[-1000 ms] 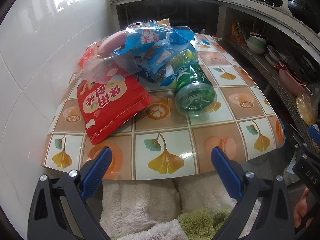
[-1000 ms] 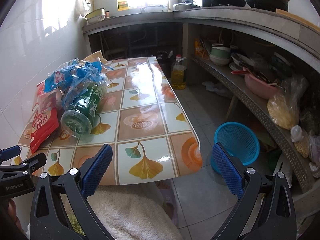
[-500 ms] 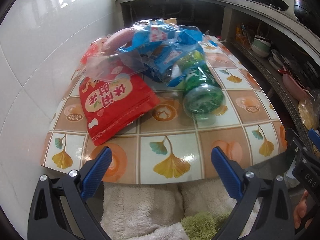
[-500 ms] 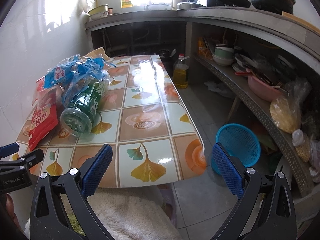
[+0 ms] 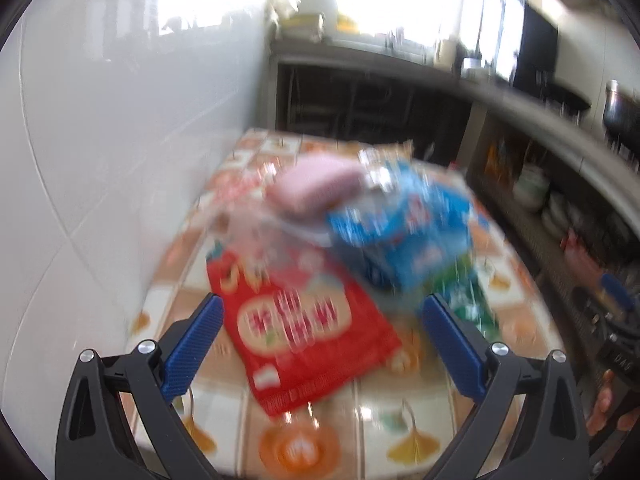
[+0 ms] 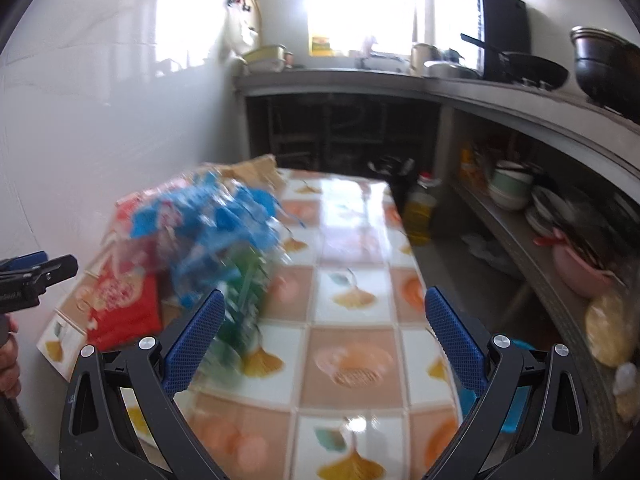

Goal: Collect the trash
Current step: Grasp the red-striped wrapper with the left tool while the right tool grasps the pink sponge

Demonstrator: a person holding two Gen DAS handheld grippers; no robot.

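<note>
Tongs, left (image 5: pixel 322 340) and right (image 6: pixel 324 336), agape, empty

Right gripper (image 6: pixel 320 336) hangs wide open above the leaf-patterned tiled table (image 6: pixel 352 356), its left blue pad in front of the blurred green plastic bottle (image 6: pixel 244 296) lying under crumpled blue wrappers (image 6: pixel 216 220), beside a red snack bag (image 6: pixel 124 304)

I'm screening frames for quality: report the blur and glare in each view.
Left wrist: heavy motion blur smears the red snack bag and blue wrappers; the windows are blown out. Right wrist: the trash pile is blurred, the far counter sharper; window glare streaks the table.
</note>
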